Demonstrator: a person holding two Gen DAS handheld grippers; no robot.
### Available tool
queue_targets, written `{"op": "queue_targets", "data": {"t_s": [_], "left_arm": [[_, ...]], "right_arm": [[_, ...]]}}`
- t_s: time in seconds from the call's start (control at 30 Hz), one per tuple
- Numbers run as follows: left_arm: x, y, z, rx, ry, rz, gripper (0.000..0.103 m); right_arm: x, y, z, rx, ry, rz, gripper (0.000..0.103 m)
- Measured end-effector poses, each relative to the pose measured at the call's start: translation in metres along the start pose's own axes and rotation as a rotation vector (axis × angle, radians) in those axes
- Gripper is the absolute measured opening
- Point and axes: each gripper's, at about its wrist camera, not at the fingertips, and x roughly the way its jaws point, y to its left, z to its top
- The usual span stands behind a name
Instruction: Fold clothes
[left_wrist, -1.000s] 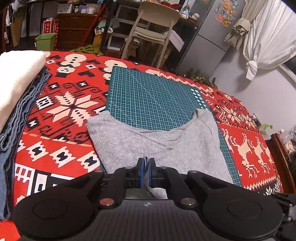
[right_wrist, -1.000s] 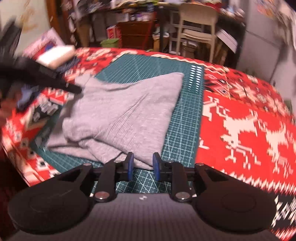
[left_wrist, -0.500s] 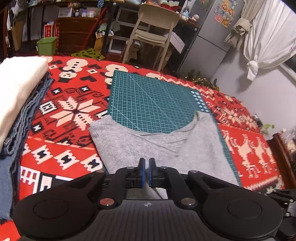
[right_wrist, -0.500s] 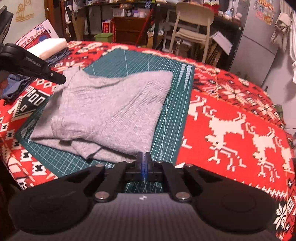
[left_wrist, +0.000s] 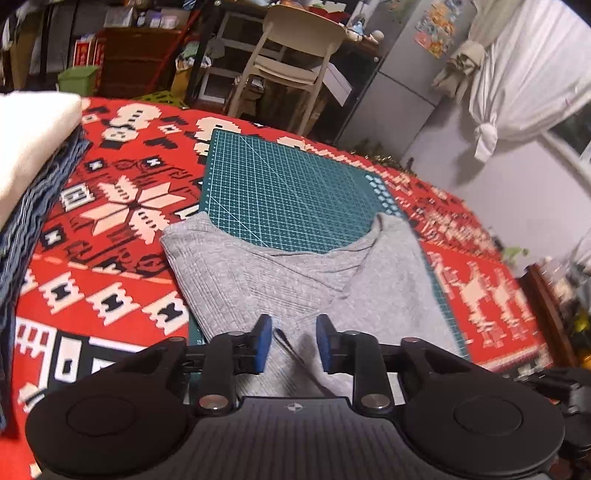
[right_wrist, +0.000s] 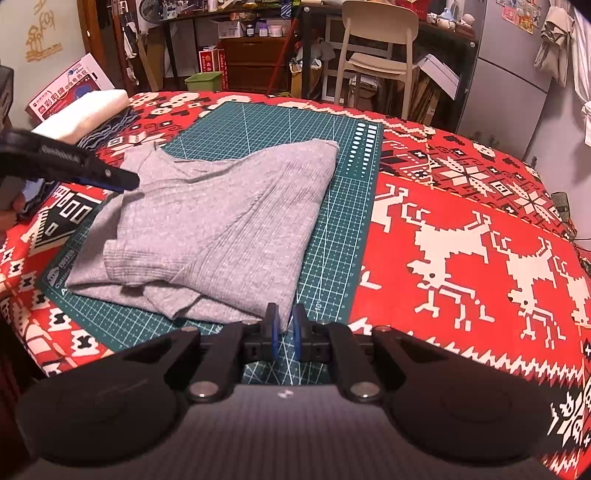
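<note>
My right gripper (right_wrist: 284, 325) is nearly closed at the gray shirt's (right_wrist: 221, 225) near corner, grip unclear. Left gripper (left_wrist: 293, 341) gapes over the cloth, holding nothing. Shirt lies folded on the green mat (right_wrist: 343, 236).

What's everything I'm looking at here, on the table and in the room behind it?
Grey garment: one, grey, partly folded, on the cutting mat.
Cutting mat: one, dark green with a white grid, on the tablecloth.
Tablecloth: one, red with white and black reindeer and snowflake patterns, covering the table.
Stack of folded clothes: one stack, white on top of blue, at the table's left edge.
Chair: one, cream, behind the table.
Fridge: one, grey, stickers on the door, back right.
Curtain: one, white, tied, right.
Bin: one, green, on the floor behind.
Left gripper: black, blue pads, open over the garment.
Right gripper: black, blue pads, nearly closed at the garment's near corner.
</note>
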Motion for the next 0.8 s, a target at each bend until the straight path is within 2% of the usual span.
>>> {"op": "queue_targets", "data": {"t_s": [0.07, 0.1, 0.13, 0.23, 0.37, 0.6, 0.63, 0.73, 0.8], "left_arm": [[0.005, -0.005, 0.000, 0.034, 0.004, 0.025, 0.025], [0.008, -0.007, -0.001, 0.055, 0.006, 0.039, 0.010], [0.009, -0.009, -0.001, 0.071, 0.004, 0.054, 0.003], [0.004, -0.013, -0.001, 0.092, -0.028, 0.085, 0.003], [-0.004, -0.014, 0.002, 0.090, -0.073, 0.107, 0.003], [0.004, -0.010, 0.011, 0.073, -0.063, 0.109, 0.003], [0.005, -0.008, 0.012, 0.063, -0.062, 0.108, 0.003], [0.006, -0.003, 0.013, 0.037, -0.059, 0.104, 0.003], [0.006, 0.000, 0.013, 0.022, -0.056, 0.098, 0.003]], "right_arm": [[0.000, 0.000, 0.001, 0.001, -0.007, 0.001, 0.007], [0.001, 0.001, 0.002, -0.001, -0.009, 0.003, 0.007], [0.001, 0.002, 0.002, -0.009, -0.008, 0.006, 0.007], [-0.002, 0.010, 0.003, -0.048, -0.018, 0.024, 0.007], [-0.008, 0.030, 0.005, -0.095, -0.043, 0.125, 0.009], [0.011, 0.081, 0.010, -0.182, -0.053, 0.237, 0.011], [0.013, 0.086, 0.010, -0.192, -0.057, 0.239, 0.013], [0.018, 0.098, 0.011, -0.224, -0.078, 0.224, 0.031], [0.020, 0.101, 0.011, -0.244, -0.082, 0.222, 0.034]]}}
